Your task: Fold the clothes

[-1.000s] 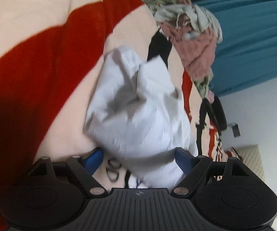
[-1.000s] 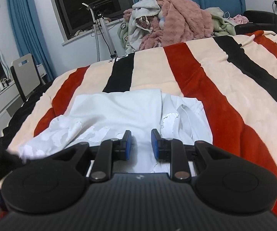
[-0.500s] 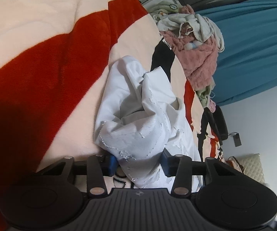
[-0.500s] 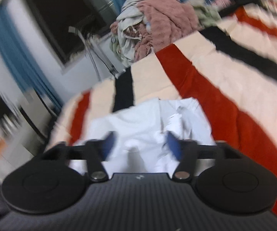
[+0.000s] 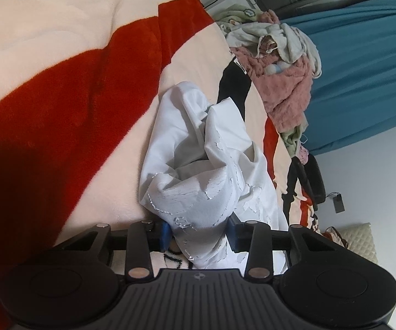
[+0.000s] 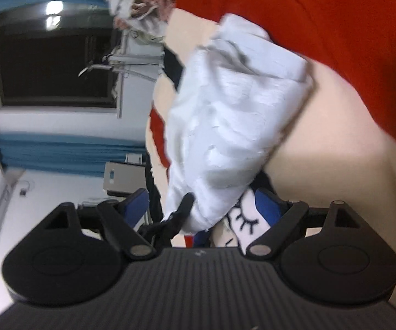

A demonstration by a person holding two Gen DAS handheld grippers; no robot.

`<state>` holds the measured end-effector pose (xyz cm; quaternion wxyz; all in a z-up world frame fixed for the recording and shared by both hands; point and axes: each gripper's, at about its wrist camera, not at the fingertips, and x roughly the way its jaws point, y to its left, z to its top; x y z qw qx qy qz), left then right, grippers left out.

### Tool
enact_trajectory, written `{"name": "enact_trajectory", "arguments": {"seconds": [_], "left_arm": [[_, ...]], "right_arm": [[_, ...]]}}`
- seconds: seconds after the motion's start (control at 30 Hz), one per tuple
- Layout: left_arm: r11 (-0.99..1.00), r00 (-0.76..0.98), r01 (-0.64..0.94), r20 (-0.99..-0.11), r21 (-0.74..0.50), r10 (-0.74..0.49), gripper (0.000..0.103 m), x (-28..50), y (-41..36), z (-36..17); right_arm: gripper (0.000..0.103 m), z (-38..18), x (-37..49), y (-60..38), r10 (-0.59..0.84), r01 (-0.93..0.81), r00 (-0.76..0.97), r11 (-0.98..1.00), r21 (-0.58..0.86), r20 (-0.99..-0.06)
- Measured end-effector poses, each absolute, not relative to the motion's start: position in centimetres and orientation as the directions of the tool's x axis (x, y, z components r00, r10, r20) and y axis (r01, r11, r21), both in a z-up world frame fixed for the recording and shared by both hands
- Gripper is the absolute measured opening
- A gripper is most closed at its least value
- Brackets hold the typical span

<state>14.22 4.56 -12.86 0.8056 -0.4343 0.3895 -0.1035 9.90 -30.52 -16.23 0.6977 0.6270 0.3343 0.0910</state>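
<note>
A white garment (image 5: 198, 165) with a peeling white print lies bunched on the striped red, cream and black blanket (image 5: 74, 110). My left gripper (image 5: 199, 233) is shut on a thick fold of its near edge, blue pads pressing the cloth from both sides. In the right wrist view the same garment (image 6: 233, 115) hangs crumpled in front of my right gripper (image 6: 203, 206), whose blue pads stand wide apart. The cloth passes between them, not pinched. The view is rolled sideways and blurred.
A heap of pink and pale laundry (image 5: 283, 63) sits at the far end of the bed. Blue curtains (image 5: 362, 68) and a dark window (image 6: 55, 63) lie beyond. A black chair (image 5: 313, 176) stands by the wall. A grey chair (image 6: 123, 176) is beside the bed.
My left gripper closed on the white garment's edge. My right gripper opened wide, rolled sideways and swung close to the bunched garment.
</note>
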Motion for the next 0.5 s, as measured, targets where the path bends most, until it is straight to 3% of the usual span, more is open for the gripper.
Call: {"name": "enact_trajectory", "arguments": {"seconds": [0.23, 0.3, 0.37, 0.43, 0.5], "left_arm": [[0.6, 0.679, -0.162, -0.529, -0.784, -0.508, 0.04, 14.1, 4.7, -13.1], [0.601, 0.681, -0.153, -0.524, -0.785, -0.511, 0.039, 14.1, 4.7, -13.1], [0.606, 0.685, -0.141, -0.52, -0.783, -0.511, 0.037, 13.9, 4.7, -12.9], [0.595, 0.689, -0.135, -0.507, -0.792, -0.519, 0.034, 13.6, 4.9, -12.7], [0.577, 0.687, -0.128, -0.492, -0.807, -0.535, 0.032, 13.3, 5.1, -12.2]], "right_arm": [[0.076, -17.2, 11.0, -30.9, 0.413, 0.314, 0.831, 0.206, 0.927, -0.373], [0.061, -17.2, 11.3, -31.0, 0.379, 0.326, 0.836, 0.238, 0.915, -0.396], [0.054, -16.8, 10.9, -31.1, 0.367, 0.318, 0.841, 0.257, 0.912, -0.397], [0.038, -16.4, 10.5, -31.1, 0.356, 0.31, 0.847, 0.276, 0.91, -0.396], [0.032, -15.9, 10.0, -31.2, 0.345, 0.301, 0.852, 0.294, 0.907, -0.394]]}}
